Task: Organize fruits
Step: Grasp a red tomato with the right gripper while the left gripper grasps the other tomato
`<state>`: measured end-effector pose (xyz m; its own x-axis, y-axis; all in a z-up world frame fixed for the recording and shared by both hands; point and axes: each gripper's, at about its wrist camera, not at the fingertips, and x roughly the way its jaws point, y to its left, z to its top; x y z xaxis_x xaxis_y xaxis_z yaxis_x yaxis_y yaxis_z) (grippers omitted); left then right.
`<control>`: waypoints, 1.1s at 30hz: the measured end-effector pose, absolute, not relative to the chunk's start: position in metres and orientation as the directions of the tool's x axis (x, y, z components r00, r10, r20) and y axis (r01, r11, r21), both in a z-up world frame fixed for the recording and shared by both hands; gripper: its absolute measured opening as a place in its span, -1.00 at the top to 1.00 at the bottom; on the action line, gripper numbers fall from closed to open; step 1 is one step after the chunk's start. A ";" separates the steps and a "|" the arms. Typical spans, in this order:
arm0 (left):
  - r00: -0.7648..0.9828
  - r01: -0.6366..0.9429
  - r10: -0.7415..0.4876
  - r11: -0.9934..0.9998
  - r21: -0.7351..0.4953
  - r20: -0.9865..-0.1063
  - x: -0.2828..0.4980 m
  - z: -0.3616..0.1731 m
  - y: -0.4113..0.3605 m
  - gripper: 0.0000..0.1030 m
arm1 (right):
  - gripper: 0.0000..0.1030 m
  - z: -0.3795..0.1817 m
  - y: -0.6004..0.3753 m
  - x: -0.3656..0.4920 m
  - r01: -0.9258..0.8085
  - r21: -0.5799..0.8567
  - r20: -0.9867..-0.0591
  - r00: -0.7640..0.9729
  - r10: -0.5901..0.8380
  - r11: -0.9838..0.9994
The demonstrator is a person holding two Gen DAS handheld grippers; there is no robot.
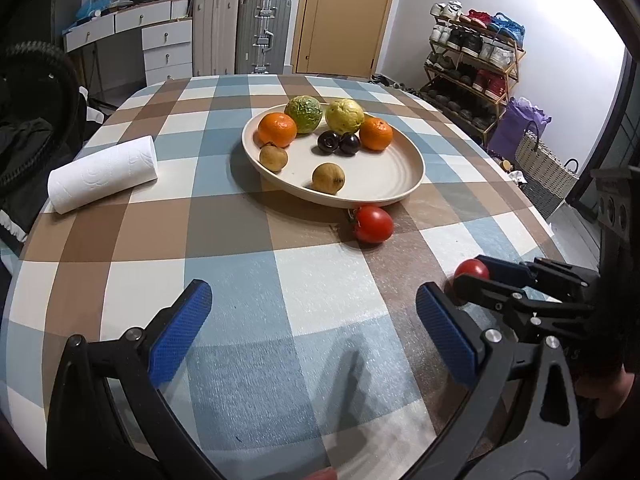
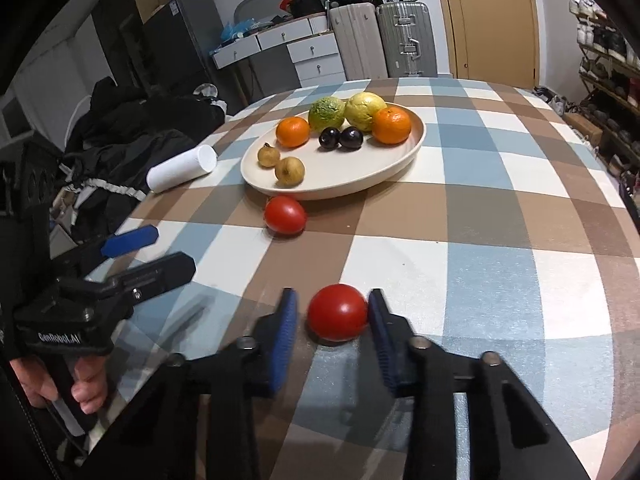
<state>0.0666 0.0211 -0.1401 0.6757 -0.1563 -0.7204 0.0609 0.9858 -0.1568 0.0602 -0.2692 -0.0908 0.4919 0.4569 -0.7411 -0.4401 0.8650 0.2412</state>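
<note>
A red tomato (image 2: pixel 338 312) lies on the checked tablecloth between the blue pads of my right gripper (image 2: pixel 334 330). The right pad touches it and a narrow gap shows at the left pad, so the jaws stand open around it. The left wrist view shows the same tomato (image 1: pixel 474 268) at the far right, inside the right gripper (image 1: pixel 469 277). A second tomato (image 1: pixel 373 224) (image 2: pixel 285 215) rests against the front rim of the cream plate (image 1: pixel 376 200) (image 2: pixel 340 194). The plate holds oranges, green and yellow citrus, dark plums and small brown fruits. My left gripper (image 1: pixel 314 320) (image 2: pixel 160 254) hovers wide open over bare cloth.
A white paper towel roll (image 1: pixel 102 174) (image 2: pixel 182 168) lies left of the plate. Dark clothing (image 2: pixel 132 140) is heaped past the table's left edge. Suitcases, drawers and a door stand behind the table, and a shoe rack (image 1: pixel 476 60) at the right.
</note>
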 end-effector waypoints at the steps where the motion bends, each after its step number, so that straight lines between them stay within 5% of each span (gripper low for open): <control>1: 0.675 0.060 -0.155 0.986 -0.156 -0.722 0.067 -0.140 0.021 -0.98 | 0.39 -0.091 -0.269 0.060 -0.441 0.239 -0.740 0.494 0.457 0.865; 29: 0.616 0.040 -0.174 0.981 -0.190 -0.769 0.142 -0.155 -0.004 -0.97 | 0.40 -0.079 -0.307 0.067 -0.433 0.301 -0.683 0.524 0.509 0.849; 33: 0.608 0.063 -0.208 0.975 -0.214 -0.766 0.149 -0.155 -0.009 -0.79 | 0.40 -0.081 -0.313 0.070 -0.424 0.319 -0.679 0.521 0.517 0.847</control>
